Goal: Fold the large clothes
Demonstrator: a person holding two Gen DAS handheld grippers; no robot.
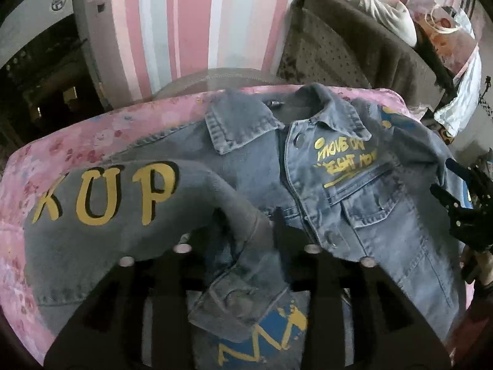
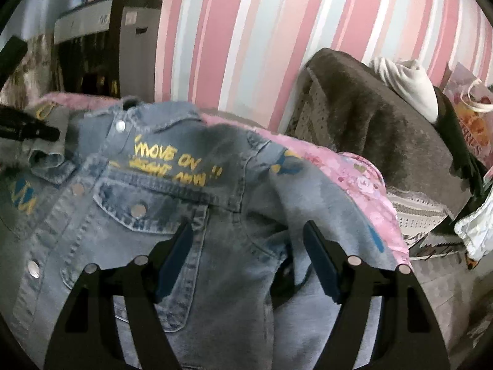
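Observation:
A blue denim jacket with yellow lettering lies front up on a pink floral cover. Its left sleeve, lettered "KUP", is folded across the chest. My left gripper is shut on the sleeve's cuff. In the right wrist view the jacket fills the lower left. My right gripper is open just above the jacket's right shoulder and sleeve, holding nothing. The right gripper also shows at the right edge of the left wrist view, and the left gripper at the left edge of the right wrist view.
A pink-striped wall stands behind. A dark brown covered seat with a white bundle and bags sits to the right. A dark shelf unit stands at the back left.

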